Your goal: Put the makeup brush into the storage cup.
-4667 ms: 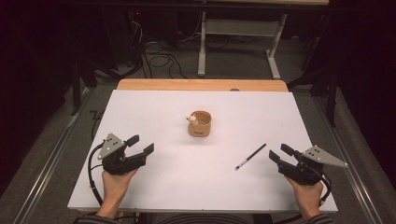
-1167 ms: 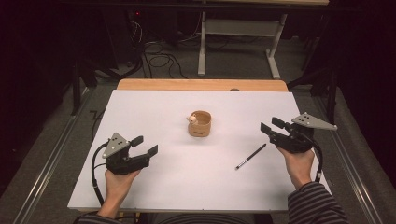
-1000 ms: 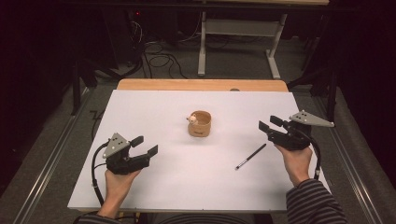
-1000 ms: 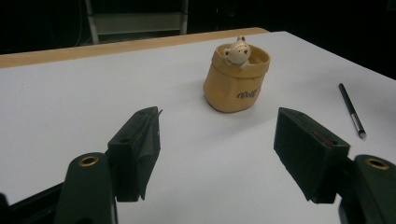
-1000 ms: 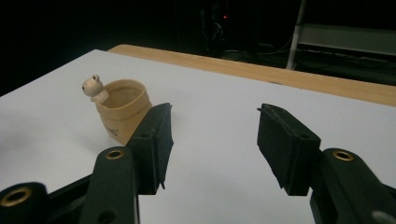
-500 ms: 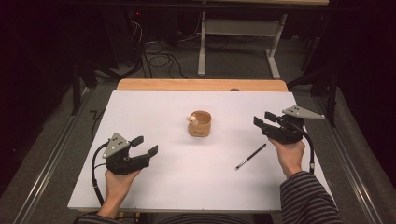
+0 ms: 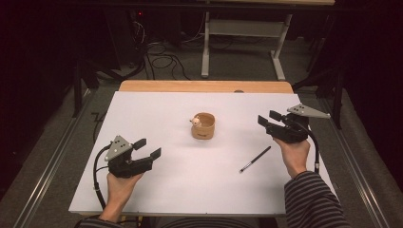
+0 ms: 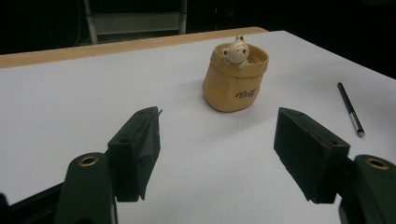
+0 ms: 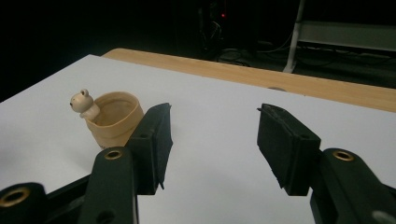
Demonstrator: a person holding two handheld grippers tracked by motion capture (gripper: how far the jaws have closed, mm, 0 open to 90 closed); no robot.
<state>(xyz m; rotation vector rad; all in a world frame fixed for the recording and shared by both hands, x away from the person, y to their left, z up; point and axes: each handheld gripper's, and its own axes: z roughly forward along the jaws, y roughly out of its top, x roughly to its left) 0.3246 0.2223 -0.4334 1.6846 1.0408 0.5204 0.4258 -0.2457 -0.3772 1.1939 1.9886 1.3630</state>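
Note:
A tan cup point(image 7: 203, 126) shaped like a sack, with a small bear figure on its rim, stands upright near the middle of the white table point(image 7: 157, 107). The cup point(image 8: 235, 78) lies ahead of my left gripper point(image 8: 217, 156), whose jaws are open and empty. In the high view this left gripper point(image 7: 146, 148) rests at the front left. A black pen point(image 7: 255, 159) lies flat right of centre, and the pen point(image 8: 350, 109) is apart from both grippers. My right gripper point(image 7: 267, 118) is raised at the right, beyond the pen, open and empty. Its own view has the cup point(image 9: 112, 118) beyond its left jaw.
A wooden strip point(image 7: 204, 86) runs along the table's far edge. Beyond it stand a metal frame point(image 7: 242, 28) and loose cables point(image 7: 157, 54) on the floor. Dark space surrounds the table on both sides.
My right gripper has moved leftward and away from the person, past the pen, and stays open. The left gripper, cup and pen have kept still.

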